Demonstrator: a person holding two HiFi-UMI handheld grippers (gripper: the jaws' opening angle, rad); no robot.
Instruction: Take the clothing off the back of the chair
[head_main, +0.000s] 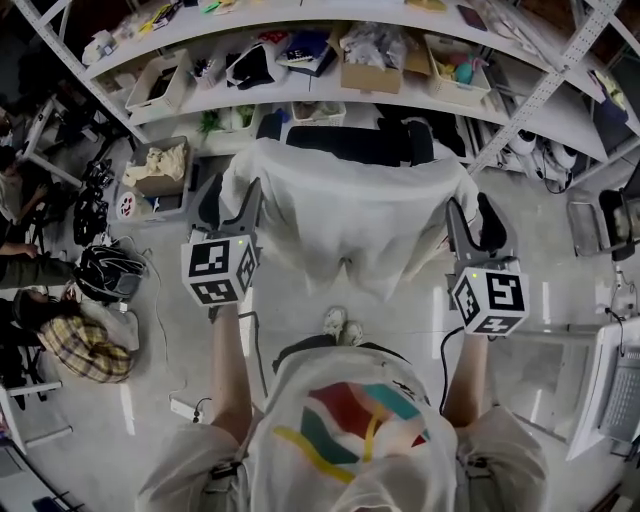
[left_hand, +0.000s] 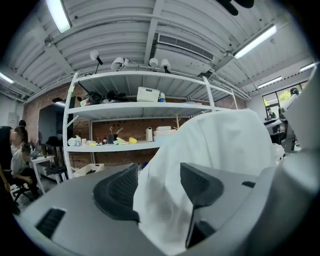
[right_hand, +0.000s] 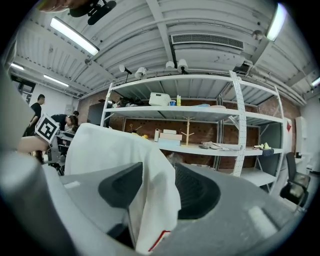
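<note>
A white garment (head_main: 350, 215) is draped over the back of a black chair (head_main: 345, 143) right in front of me. My left gripper (head_main: 230, 200) is at the garment's left edge and my right gripper (head_main: 474, 222) at its right edge. In the left gripper view the white cloth (left_hand: 225, 145) hangs loosely between the wide-apart jaws of the left gripper (left_hand: 159, 187). In the right gripper view a fold of the cloth (right_hand: 107, 147) with a red-trimmed corner lies between the spread jaws of the right gripper (right_hand: 159, 187). Neither pair of pads squeezes it.
A white shelving rack (head_main: 300, 85) loaded with boxes and clutter stands behind the chair. Dark bags (head_main: 105, 270) and seated people (head_main: 20, 260) are at the left. A power strip (head_main: 185, 407) lies on the floor. A desk edge (head_main: 620, 390) is at the right.
</note>
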